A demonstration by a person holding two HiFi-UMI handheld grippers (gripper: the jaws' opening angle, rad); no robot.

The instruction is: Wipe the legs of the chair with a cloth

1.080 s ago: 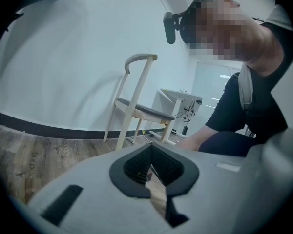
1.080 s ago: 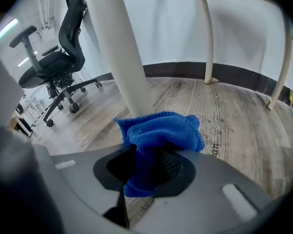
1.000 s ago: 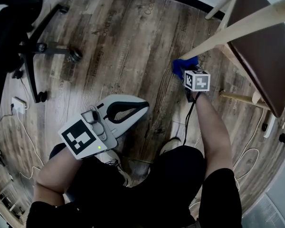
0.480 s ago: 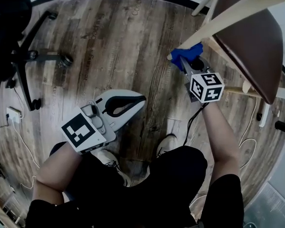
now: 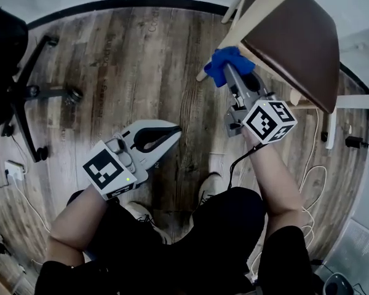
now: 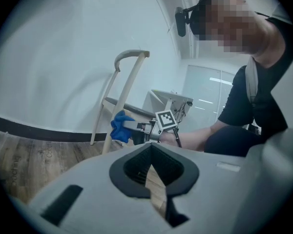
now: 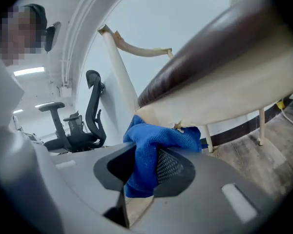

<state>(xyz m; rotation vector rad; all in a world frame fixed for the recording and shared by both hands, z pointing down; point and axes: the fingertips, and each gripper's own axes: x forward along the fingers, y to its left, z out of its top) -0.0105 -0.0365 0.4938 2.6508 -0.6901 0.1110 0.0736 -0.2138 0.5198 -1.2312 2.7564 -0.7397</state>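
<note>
1. Right gripper [image 7: 145, 174]: the jaws were clamped on a crumpled blue woven cloth [image 7: 154, 143]. The cloth filled the gap between them and bulged out past the tips.
2. Cloth location: in the head view the cloth sat at the 12 o'clock end of the right gripper. It was pressed against a pale wooden chair leg [image 5: 258, 14], close to the leg's free foot end. The chair was tipped, with its brown padded seat [image 5: 298, 48] at 3 o'clock of the cloth.
3. Leg axis: in the head view the leg ran on a diagonal, with the foot end at 7 o'clock and the seat end at 1 o'clock. The right gripper's body pointed toward 11 o'clock, so it met the leg crosswise rather than along it.
4. Left gripper [image 5: 169, 133]: the jaws were closed tip to tip with nothing between them. Only the grey-brown wood-plank floor [image 5: 141, 54] showed through the opening. This gripper hung well apart from the chair, at 7 o'clock of the cloth.
5. Nearer hand: the right gripper was the one on the leg. The left took no part.
6. Judgement, next stroke: most of the leg's length lay toward 1 o'clock of the cloth, so a wipe would probably travel along that diagonal toward the seat. Contact would need to be held square to the leg, or the cloth could slip off the foot end.
</note>
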